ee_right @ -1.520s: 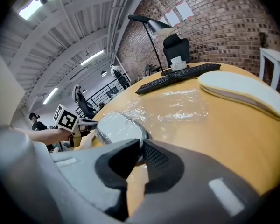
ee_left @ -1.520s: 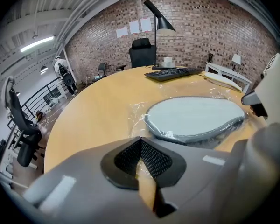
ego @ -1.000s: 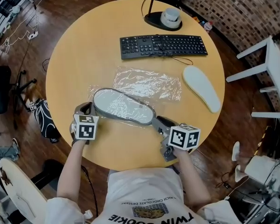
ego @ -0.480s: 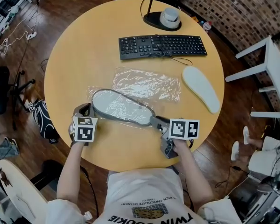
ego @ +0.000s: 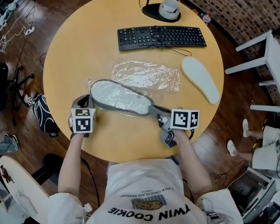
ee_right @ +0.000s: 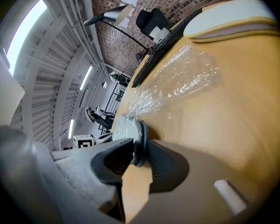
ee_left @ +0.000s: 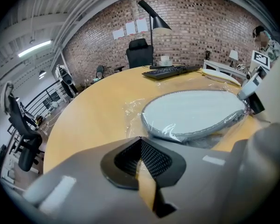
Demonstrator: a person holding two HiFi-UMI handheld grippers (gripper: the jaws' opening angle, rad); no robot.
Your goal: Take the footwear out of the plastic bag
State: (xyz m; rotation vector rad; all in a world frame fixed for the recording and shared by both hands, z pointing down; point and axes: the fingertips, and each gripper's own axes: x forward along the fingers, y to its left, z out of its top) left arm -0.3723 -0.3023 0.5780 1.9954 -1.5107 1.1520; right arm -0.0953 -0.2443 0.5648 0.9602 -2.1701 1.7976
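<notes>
A grey flat piece of footwear (ego: 119,98) lies on the round table inside a clear plastic bag (ego: 94,84). At the bag's left end, my left gripper (ego: 84,102) has its jaws together on the film's edge (ee_left: 133,125), with the footwear (ee_left: 196,113) just beyond the left gripper (ee_left: 140,141). My right gripper (ego: 155,112) is at the footwear's right end. Its jaws are closing, and both pads touch the dark rim (ee_right: 139,141) that stands between them in the right gripper view (ee_right: 135,148).
A second, empty plastic bag (ego: 147,74) lies just behind the footwear. A white insole (ego: 200,80) rests at the right. A black keyboard (ego: 161,36) and a lamp base (ego: 161,10) sit at the far side. The table edge (ego: 130,153) is close to me.
The right gripper has turned in the hand and edged a little away from me at the footwear's right end. The left gripper and the footwear have barely moved.
</notes>
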